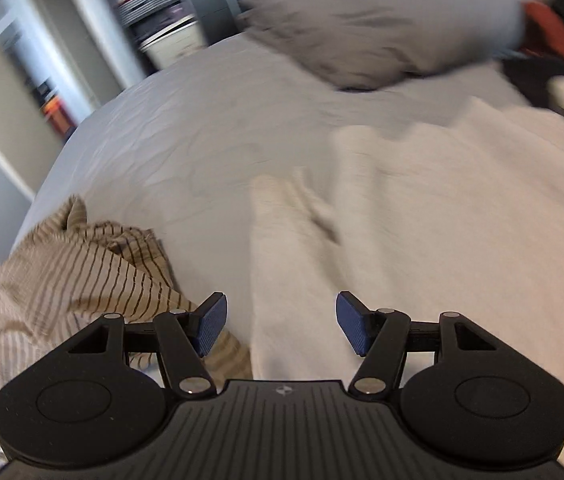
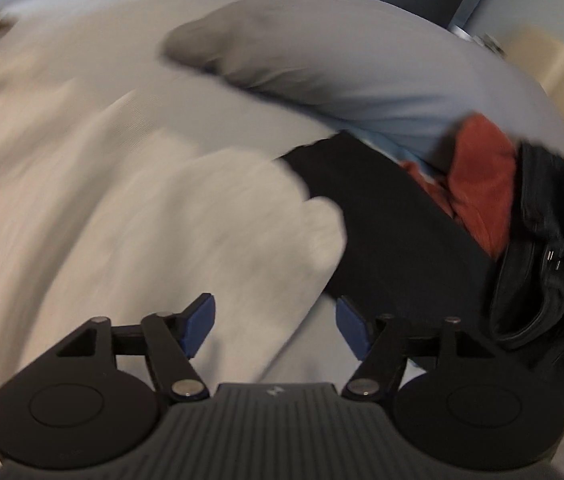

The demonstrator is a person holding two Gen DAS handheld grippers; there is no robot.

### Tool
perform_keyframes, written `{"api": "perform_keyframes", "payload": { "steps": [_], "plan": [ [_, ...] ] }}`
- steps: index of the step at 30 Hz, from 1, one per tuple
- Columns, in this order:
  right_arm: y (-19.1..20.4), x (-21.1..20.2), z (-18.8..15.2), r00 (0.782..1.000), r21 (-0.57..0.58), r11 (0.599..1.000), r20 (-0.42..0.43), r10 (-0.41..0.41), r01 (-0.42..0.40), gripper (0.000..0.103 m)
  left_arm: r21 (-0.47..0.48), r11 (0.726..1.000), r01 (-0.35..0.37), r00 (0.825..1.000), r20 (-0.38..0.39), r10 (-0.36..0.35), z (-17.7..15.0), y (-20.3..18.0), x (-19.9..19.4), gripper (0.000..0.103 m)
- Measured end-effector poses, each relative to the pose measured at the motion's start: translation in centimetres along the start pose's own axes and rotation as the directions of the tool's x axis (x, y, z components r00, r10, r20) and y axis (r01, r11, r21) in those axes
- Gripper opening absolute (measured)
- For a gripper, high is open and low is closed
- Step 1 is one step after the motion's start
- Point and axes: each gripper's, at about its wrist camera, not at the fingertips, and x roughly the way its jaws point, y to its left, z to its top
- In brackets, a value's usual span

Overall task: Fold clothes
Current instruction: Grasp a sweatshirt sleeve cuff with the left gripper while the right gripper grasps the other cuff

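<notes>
A cream garment (image 1: 421,216) lies spread over the grey bed (image 1: 186,128), blurred by motion. My left gripper (image 1: 281,326) hovers open above its near left edge, nothing between the blue pads (image 1: 212,326). In the right wrist view the same cream garment (image 2: 122,208) fills the left and middle, one rounded fold reaching toward a black garment (image 2: 385,216). My right gripper (image 2: 275,326) is open above the cream cloth's right edge, holding nothing.
A striped tan garment (image 1: 70,276) is bunched at the bed's near left corner. A grey pillow (image 1: 381,28) lies at the head of the bed. Red cloth (image 2: 481,176) and a black zipped bag (image 2: 537,256) sit at the right. Shelves (image 1: 150,8) stand beyond the bed.
</notes>
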Motion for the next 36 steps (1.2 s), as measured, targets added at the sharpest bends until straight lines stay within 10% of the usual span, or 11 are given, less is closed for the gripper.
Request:
{"api": "perform_keyframes", "payload": {
  "steps": [11,13,14,17,26,36],
  "plan": [
    [-3.6,9.8,3.8,0.988,0.420,0.897,-0.004,0.153,-0.137,0.086,-0.055,0.998,-0.037,0.999,-0.032,0.035,-0.1,0.6,9.0,0.058],
    [-2.2,10.7,3.7,0.981,0.416,0.894,-0.023,0.193,-0.166,0.069,-0.061,0.998,-0.031,0.999,-0.017,0.030,-0.1,0.3,8.7,0.044],
    [-1.4,10.9,3.6,0.981,0.395,0.905,-0.043,0.190,-0.158,0.035,-0.064,0.998,-0.029,1.000,-0.009,0.028,-0.2,0.2,8.5,0.028],
    [0.6,10.5,3.7,0.988,0.310,0.943,-0.054,0.141,-0.118,0.010,-0.073,0.997,-0.020,1.000,0.015,0.021,-0.3,-0.2,8.1,0.006],
    [-1.8,3.6,3.8,0.991,0.244,0.961,-0.010,-0.135,0.133,0.007,-0.092,0.990,-0.111,0.992,0.055,0.117,0.7,2.2,2.0,0.003],
    [-10.7,-6.2,-0.4,0.889,0.236,0.859,-0.068,-0.452,0.455,0.007,-0.150,0.909,-0.389,0.921,-0.039,0.388,-1.9,9.9,-8.9,0.003]
  ]
}}
